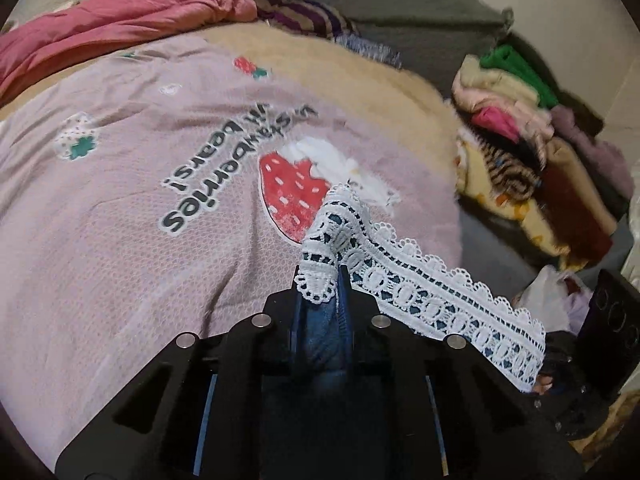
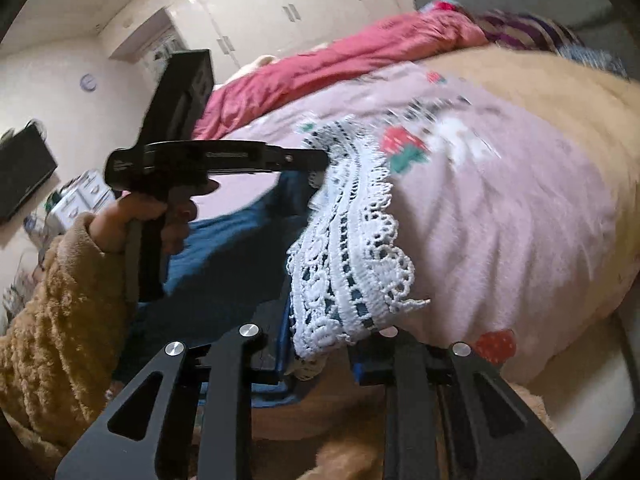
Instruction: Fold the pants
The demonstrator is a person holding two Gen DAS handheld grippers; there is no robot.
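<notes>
The pants are blue denim with a wide white lace hem. In the left wrist view my left gripper is shut on the lace hem and denim, held above the pink strawberry blanket. In the right wrist view my right gripper is shut on the other end of the lace hem; its fingertips are hidden under the lace. The left gripper also shows there, held by a hand in a tan fleece sleeve, clamping the hem. The denim hangs between and below the grippers.
The bed has a tan fuzzy blanket and a red quilt at the far side. A pile of folded clothes lies right of the bed. White wardrobes and a wall television stand behind.
</notes>
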